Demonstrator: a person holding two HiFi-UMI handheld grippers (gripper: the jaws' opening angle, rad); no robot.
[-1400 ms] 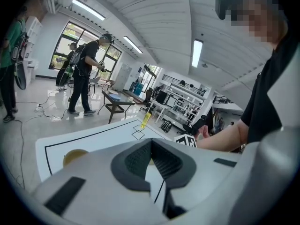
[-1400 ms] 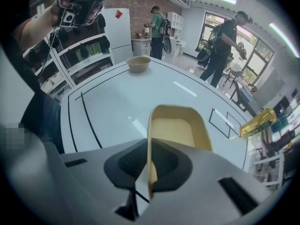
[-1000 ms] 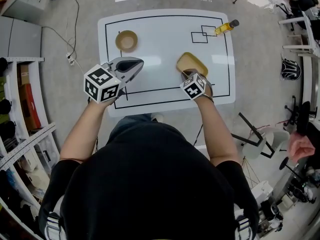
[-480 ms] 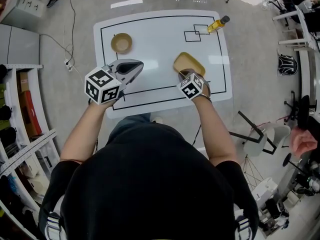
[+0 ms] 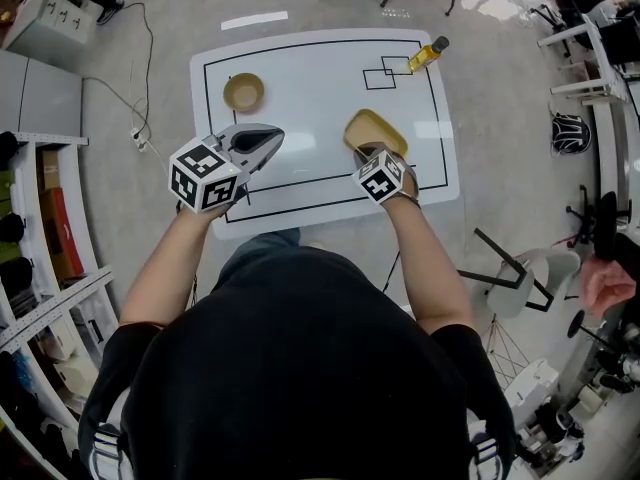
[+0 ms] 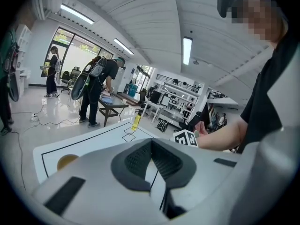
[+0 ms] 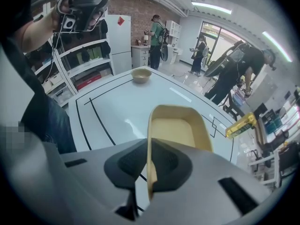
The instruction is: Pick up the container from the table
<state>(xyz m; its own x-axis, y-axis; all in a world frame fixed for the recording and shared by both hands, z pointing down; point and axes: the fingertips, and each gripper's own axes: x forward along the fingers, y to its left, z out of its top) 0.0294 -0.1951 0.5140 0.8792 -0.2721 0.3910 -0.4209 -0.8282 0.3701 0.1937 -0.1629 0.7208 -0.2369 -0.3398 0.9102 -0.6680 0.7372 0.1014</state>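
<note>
A tan, shallow rectangular container (image 5: 376,128) is over the right half of the white table (image 5: 320,78). My right gripper (image 5: 367,150) is shut on its near rim. In the right gripper view the thin rim of the container (image 7: 178,128) stands edge-on between the dark pads (image 7: 129,165), and the tray stretches away from the right gripper (image 7: 149,161) over the tabletop. Whether its far end touches the table I cannot tell. My left gripper (image 5: 272,136) hovers over the table's near left part, shut with nothing between its jaws, as the left gripper view (image 6: 151,146) also shows.
A small tan bowl (image 5: 244,92) sits at the table's far left. A yellow oil bottle (image 5: 426,54) lies near the far right corner beside two drawn squares (image 5: 388,72). Black lines frame the tabletop. People, tables and shelves stand around the room; a chair (image 5: 520,278) is at the right.
My right gripper has risen slightly with the container's rim still pinched in it. The left gripper has drifted a little above the table, still shut and empty.
</note>
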